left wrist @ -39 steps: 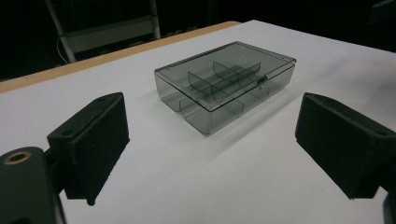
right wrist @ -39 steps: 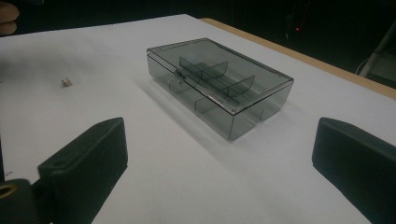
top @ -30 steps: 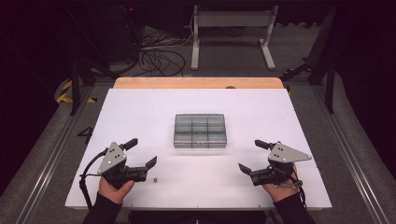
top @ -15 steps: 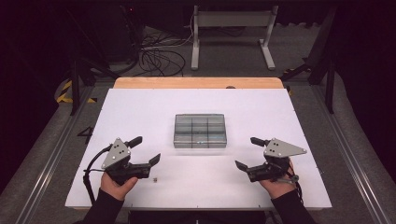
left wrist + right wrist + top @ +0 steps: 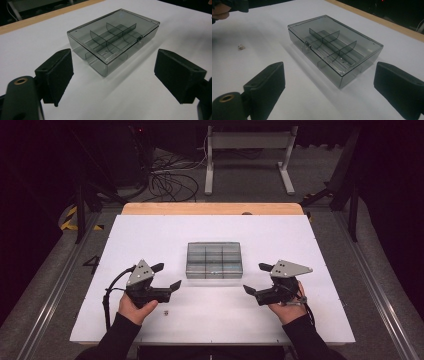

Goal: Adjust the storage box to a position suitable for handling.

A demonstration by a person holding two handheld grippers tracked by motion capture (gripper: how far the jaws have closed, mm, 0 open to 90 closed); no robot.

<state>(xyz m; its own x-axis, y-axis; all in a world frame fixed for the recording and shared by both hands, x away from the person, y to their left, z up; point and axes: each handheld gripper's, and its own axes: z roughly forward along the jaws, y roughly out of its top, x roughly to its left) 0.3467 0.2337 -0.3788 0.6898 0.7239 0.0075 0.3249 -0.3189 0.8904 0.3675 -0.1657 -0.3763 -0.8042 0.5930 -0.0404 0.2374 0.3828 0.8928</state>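
The right gripper has its two black padded jaws spread wide with nothing between them; they have just been closing a little. Ahead on the white table sits a smoky transparent plastic box with inner dividers and its lid shut, the front clasp facing left. A small metallic piece lies well apart at the left.
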